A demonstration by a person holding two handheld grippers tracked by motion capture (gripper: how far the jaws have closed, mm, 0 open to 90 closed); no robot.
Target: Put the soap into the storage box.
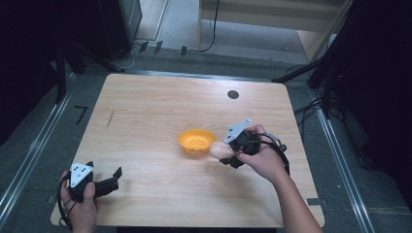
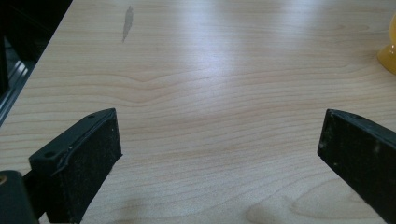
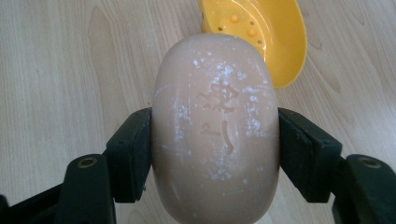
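A pale peach oval bar of soap [image 3: 215, 130] with a stamped mark and white specks is clamped between the jaws of my right gripper [image 3: 215, 149]. In the high view the soap [image 1: 220, 150] hangs just right of a yellow perforated soap dish [image 1: 196, 141] at the table's middle, with the right gripper [image 1: 228, 154] behind it. The dish [image 3: 261, 32] lies just beyond the soap in the right gripper view. My left gripper [image 1: 114, 177] rests at the front left of the table, jaws wide apart over bare wood [image 2: 219, 154], nothing between them.
The wooden table [image 1: 145, 111] has a dark round hole [image 1: 233, 94] near its far edge and a small grey smear [image 1: 110, 119] at the left. The dish's edge [image 2: 388, 51] peeks in at the right of the left gripper view. Dark stands and cables flank the table.
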